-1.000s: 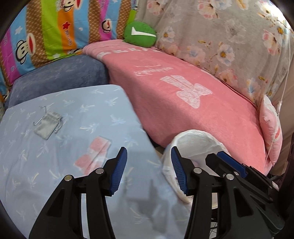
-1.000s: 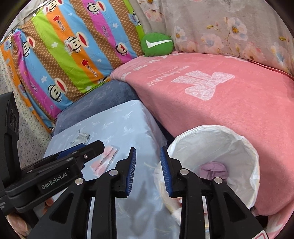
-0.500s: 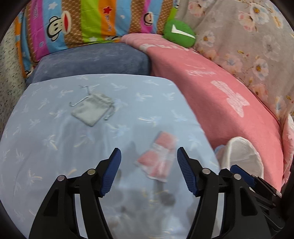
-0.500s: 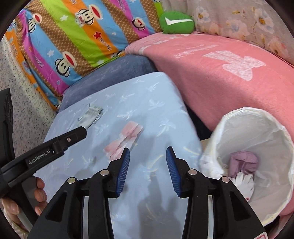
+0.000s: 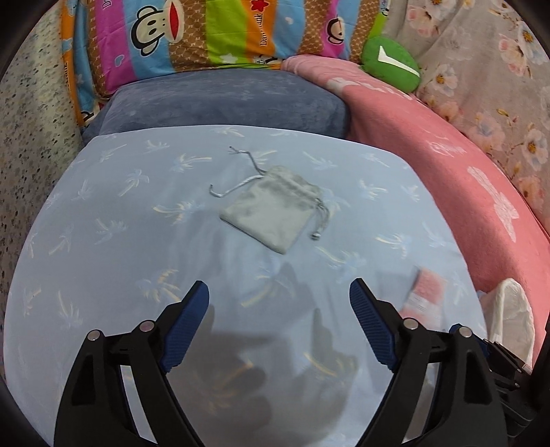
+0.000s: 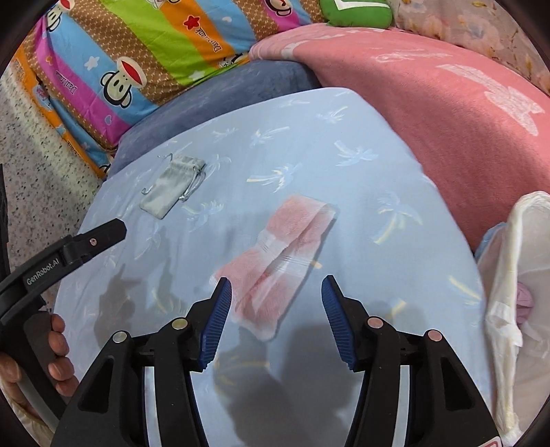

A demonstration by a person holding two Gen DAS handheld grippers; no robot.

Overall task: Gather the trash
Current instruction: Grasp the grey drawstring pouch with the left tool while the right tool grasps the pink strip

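A grey drawstring pouch (image 5: 275,209) lies on the light-blue cloth-covered table (image 5: 137,206), ahead of my left gripper (image 5: 279,302). Its jaws are opening wide with nothing between them. A pink-and-white wrapper (image 6: 278,261) lies flat on the same table (image 6: 361,192). My right gripper (image 6: 276,302) hovers just over the wrapper's near end, its jaws opening, pads clear of it. The pouch (image 6: 173,185) shows at the left in the right wrist view, the wrapper (image 5: 426,295) at the right in the left wrist view. A white-lined trash bin (image 6: 515,292) stands at the table's right edge.
A pink blanket (image 5: 447,165), a dark-blue cushion (image 5: 223,99), a striped monkey-print pillow (image 5: 206,31) and a green cushion (image 5: 392,63) ring the table's far side. The left tool (image 6: 68,254) and a hand (image 6: 51,347) appear at the left of the right wrist view.
Both grippers swung left from the bin to over the table and sank toward it. Both jaws widened. The pouch now sits ahead of the left gripper, the wrapper under the right.
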